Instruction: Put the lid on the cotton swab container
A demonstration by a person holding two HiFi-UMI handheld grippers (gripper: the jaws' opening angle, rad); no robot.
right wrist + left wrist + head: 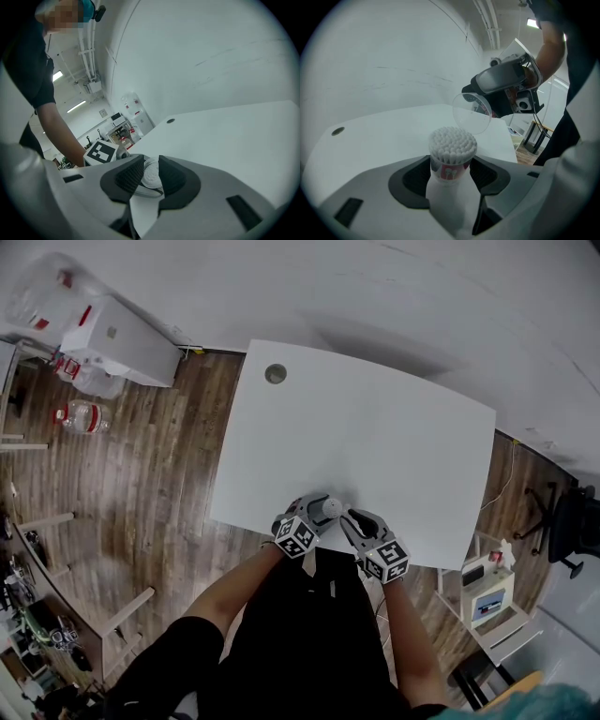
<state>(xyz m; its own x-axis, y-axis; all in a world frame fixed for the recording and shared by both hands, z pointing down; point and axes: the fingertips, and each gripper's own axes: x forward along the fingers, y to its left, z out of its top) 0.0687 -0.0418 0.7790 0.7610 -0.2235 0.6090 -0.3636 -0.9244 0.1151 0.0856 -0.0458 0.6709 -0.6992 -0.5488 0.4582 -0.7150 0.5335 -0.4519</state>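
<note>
White cotton swabs [453, 143] stand packed upright in the open cotton swab container [448, 168], a small round tub with a red-and-white label. The tub is upright between the two dark pads of the left gripper [451, 165], which are closed against its sides and hold it. Its top is uncovered.

The lid [471, 114] is a clear plastic cap. It hangs tilted in the air just above and beyond the swab tips, to their right in the left gripper view, and is not seated on the tub. The right gripper [149, 177] carries it: in the right gripper view the ribbed pads are pinched on the cap from both sides, with its rim showing between them. The left gripper's marker cube [101, 152] sits just to the left there.

From the head view both grippers meet close together over the near edge of a white table [375, 427], the tub between them. The tabletop has a round hole [275, 374] near its far left corner. Around the table lies a wooden floor [169, 474], with a bottle [84, 417] lying on it well off to the left.
</note>
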